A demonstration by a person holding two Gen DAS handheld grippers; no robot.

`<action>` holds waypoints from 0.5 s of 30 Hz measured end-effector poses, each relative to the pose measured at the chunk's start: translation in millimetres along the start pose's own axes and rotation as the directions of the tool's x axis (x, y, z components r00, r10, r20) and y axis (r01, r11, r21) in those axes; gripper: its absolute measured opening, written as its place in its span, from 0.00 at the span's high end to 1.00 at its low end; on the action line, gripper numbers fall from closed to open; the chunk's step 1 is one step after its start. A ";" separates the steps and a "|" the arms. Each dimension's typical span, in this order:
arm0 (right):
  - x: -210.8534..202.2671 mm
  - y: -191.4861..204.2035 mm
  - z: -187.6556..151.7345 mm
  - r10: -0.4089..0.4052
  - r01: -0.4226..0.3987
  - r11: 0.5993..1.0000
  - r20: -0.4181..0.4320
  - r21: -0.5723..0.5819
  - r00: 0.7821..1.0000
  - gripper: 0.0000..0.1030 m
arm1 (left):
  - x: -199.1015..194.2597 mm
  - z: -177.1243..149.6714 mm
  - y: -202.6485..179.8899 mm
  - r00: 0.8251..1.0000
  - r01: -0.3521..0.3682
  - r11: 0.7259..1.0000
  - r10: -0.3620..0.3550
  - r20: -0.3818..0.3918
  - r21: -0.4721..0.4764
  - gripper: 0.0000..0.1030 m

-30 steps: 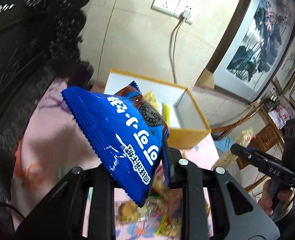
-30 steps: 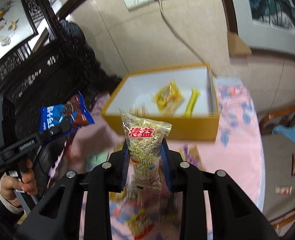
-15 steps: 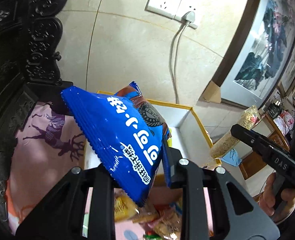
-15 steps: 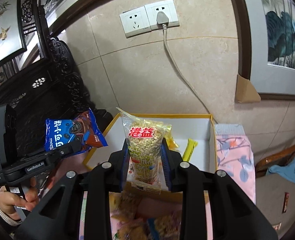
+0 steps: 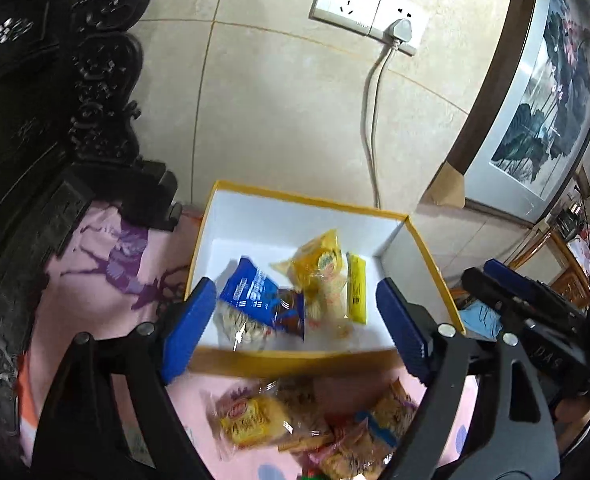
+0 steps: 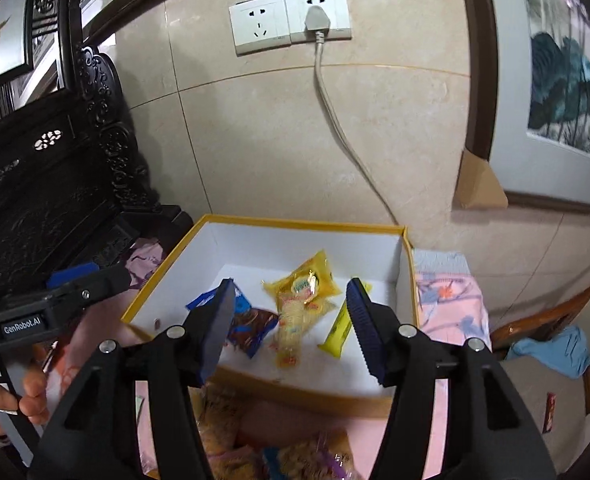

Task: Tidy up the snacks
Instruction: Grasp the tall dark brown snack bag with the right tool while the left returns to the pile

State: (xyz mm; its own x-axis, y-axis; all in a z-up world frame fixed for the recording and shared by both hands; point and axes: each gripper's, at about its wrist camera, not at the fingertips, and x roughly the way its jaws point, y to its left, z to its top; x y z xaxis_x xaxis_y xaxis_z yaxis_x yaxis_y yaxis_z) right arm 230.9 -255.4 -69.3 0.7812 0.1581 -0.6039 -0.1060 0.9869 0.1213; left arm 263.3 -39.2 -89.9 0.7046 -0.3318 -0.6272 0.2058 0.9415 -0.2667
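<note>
- Showing white print reading "GenRobot.AI" on the black body of the left tool [image 6: 79,280], seen from the right wrist view.
- Left tool jaws have just been opening; they stand spread, with nothing between them.
- Right tool [image 6: 291,320] jaws have also just been opening and are empty.
- A yellow-rimmed white box [image 5: 307,200] on the pink-clothed table [image 5: 95,264] holds a blue cookie packet [image 5: 261,300], a clear bag of nuts [image 5: 239,326], a yellow snack bag [image 5: 321,276] and a yellow stick pack [image 5: 355,288].
- Lettering on the packets is too blurred to read.

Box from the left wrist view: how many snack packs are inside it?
4: blue pack on the clear nut bag at left, yellow packet mid-box, yellow stick right of it. The box near wall may hide more.
</note>
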 end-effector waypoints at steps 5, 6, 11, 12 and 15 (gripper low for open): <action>-23.9 -8.9 -32.1 -0.010 0.011 1.000 -0.057 0.028 0.998 0.43 | -16.1 -34.6 8.2 0.998 -0.013 1.000 0.011 -0.065 -0.023 0.16; -27.8 -11.0 -40.4 -0.008 0.011 0.999 -0.074 0.037 0.997 0.43 | -18.9 -41.9 9.7 0.997 -0.018 1.000 0.016 -0.078 -0.022 0.15; -40.4 -23.2 -93.9 0.004 0.018 0.994 -0.200 0.107 0.980 0.43 | -34.9 -87.5 26.5 0.984 -0.064 0.997 0.056 -0.171 -0.042 0.15; -41.4 -24.4 -103.7 0.007 0.020 0.993 -0.224 0.119 0.975 0.43 | -39.2 -97.1 31.3 0.980 -0.076 0.996 0.064 -0.191 -0.053 0.15; -43.4 -24.2 -139.8 0.037 0.016 0.986 -0.309 0.166 0.950 0.43 | -53.4 -120.9 42.5 0.968 -0.111 0.991 0.093 -0.233 -0.069 0.15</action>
State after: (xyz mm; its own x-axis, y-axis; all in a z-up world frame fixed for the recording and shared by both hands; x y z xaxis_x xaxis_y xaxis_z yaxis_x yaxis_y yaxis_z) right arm 113.6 -281.9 -156.2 0.5482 0.1960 -0.8131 0.0102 0.9705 0.2408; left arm 152.4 11.4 -156.2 0.5434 -0.2476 -0.8021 0.0788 0.9663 -0.2450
